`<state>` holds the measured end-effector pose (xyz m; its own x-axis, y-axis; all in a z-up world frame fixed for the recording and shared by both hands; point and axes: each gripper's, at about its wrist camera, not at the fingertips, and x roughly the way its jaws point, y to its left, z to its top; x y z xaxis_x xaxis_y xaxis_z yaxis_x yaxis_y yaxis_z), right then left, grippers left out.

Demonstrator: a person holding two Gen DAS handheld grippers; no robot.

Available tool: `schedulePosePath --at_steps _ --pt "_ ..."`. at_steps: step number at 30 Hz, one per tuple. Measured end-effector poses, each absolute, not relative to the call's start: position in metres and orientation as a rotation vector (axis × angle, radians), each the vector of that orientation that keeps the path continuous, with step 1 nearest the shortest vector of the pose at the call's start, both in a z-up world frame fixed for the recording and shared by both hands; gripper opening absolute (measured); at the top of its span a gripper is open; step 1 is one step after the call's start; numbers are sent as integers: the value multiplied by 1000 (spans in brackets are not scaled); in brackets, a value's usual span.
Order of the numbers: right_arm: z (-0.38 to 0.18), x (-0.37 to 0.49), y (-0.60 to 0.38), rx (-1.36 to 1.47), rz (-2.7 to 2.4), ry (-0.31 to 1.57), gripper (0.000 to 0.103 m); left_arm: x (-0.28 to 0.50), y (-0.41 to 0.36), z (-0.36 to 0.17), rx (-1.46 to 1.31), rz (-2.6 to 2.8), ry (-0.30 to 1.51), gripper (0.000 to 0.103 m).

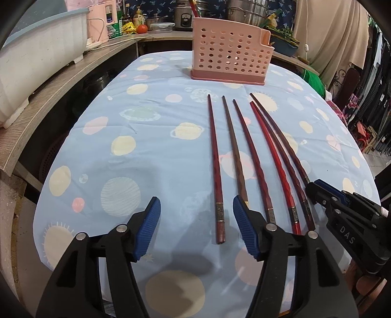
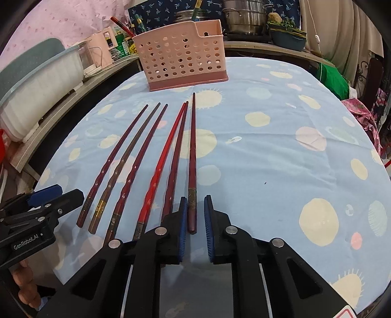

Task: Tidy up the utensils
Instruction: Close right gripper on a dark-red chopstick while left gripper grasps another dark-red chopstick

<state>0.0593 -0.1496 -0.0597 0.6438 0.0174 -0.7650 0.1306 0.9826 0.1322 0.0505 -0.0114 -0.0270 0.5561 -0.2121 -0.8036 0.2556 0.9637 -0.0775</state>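
Note:
Several dark red chopsticks lie side by side on the blue planet-print tablecloth (image 1: 146, 151), tips toward a pink perforated utensil holder (image 1: 229, 53) (image 2: 183, 58) at the far end. My left gripper (image 1: 196, 220) is open wide, and the thick end of the leftmost chopstick (image 1: 215, 171) lies between its jaws, untouched. My right gripper (image 2: 195, 225) straddles the butt of the rightmost chopstick (image 2: 192, 159). Its blue pads stand close, with a small gap still showing on the right side. Each gripper shows in the other's view: right gripper (image 1: 315, 186), left gripper (image 2: 63, 195).
A white tub (image 1: 36, 53) sits on a wooden shelf along the table's left side. Steel pots (image 1: 244, 9), bottles and jars crowd the counter behind the holder. A person's fingers (image 2: 27, 288) show at the lower left. Green cloth (image 2: 334, 78) hangs off the right.

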Motion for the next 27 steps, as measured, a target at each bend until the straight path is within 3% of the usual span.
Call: schedulePosePath --at_steps 5,18,21,25,27 --pt "-60 57 -152 190 -73 866 7 49 -15 -32 59 -285 953 59" --pt "-61 54 -153 210 -71 865 7 49 -16 -43 87 -255 956 58" --pt "-61 53 -153 216 -69 865 7 49 -16 -43 97 -247 948 51" --pt "-61 52 -153 220 -67 866 7 48 -18 -41 99 -268 948 26" --pt "-61 51 -153 221 -66 867 7 48 -18 -41 99 -282 952 18"
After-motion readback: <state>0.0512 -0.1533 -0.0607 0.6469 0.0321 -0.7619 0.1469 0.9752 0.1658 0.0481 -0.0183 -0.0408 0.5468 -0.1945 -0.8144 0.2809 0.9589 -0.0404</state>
